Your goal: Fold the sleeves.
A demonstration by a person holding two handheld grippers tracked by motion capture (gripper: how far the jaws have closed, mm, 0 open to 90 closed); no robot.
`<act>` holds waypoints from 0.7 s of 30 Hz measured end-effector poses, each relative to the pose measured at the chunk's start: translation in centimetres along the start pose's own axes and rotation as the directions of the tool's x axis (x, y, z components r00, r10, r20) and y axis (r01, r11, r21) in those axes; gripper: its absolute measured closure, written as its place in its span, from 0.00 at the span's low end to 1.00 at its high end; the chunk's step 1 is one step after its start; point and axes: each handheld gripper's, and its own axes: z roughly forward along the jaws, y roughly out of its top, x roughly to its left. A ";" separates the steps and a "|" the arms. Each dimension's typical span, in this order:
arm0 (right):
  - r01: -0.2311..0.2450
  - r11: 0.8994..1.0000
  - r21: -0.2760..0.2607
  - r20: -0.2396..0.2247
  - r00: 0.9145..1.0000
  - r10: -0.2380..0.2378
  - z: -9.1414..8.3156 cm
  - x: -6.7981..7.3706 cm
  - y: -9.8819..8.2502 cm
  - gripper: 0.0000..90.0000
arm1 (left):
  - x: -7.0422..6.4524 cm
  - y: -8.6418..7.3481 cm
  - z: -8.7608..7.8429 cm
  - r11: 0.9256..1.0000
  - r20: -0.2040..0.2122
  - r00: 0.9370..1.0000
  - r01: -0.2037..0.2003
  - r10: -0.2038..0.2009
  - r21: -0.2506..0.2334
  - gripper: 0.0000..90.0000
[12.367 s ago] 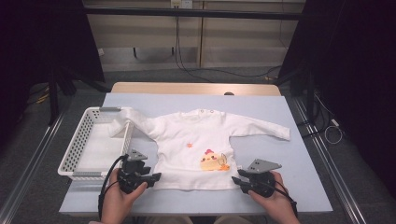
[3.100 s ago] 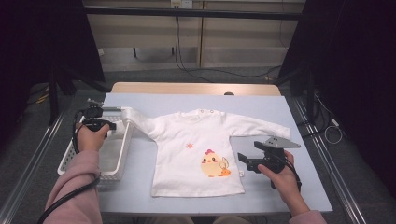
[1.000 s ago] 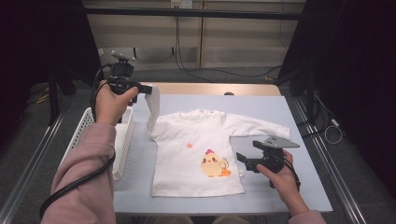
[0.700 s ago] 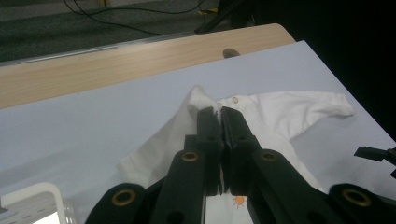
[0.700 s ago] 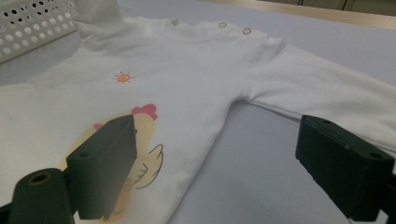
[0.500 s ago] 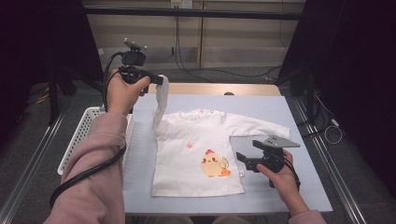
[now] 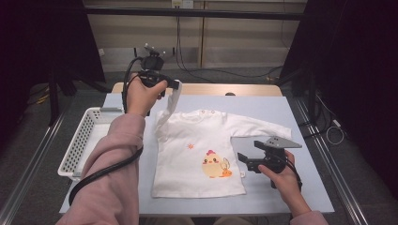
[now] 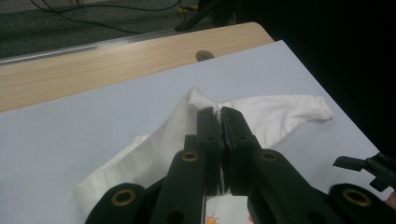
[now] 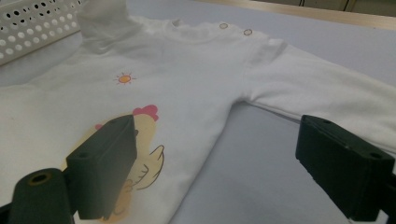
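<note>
Lifted further toward center, L gripper (image 7: 174, 85) clamps shirt (image 7: 199, 154) sleeve (image 7: 165, 112) hanging beneath; R gripper (image 7: 245, 160) open beside hem.

White perforated basket (image 7: 82, 140) sits at the pale blue table's (image 7: 263, 105) left edge.

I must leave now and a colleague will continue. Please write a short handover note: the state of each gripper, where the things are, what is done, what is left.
Left gripper: shut on the cuff of the shirt's one sleeve, lifted above the table's far left side.
Right gripper: open, holding nothing, low over the table beside the shirt's hem, under the other sleeve.
Shirt: flat on the table, print side up, other sleeve spread out.
Basket: at the table's left edge.
Done: one sleeve picked up.
Left, probably: fold that sleeve across the body, then the other sleeve and the body.
</note>
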 end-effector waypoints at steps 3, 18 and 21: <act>-0.003 1.000 0.000 0.001 1.000 0.003 0.0 0.0 0.0 0.14 | -0.1 -0.2 0.7 1.000 0.003 1.000 0.005 -0.005 0.003 0.97; -0.003 1.000 0.002 0.000 1.000 0.003 0.0 0.1 0.1 0.14 | -0.2 -0.7 3.4 0.999 0.008 1.000 0.024 -0.025 0.021 0.97; 0.000 1.000 0.001 -0.002 1.000 0.000 0.1 0.0 0.1 0.14 | -0.3 -0.7 4.0 0.999 0.010 1.000 0.025 -0.025 0.024 0.97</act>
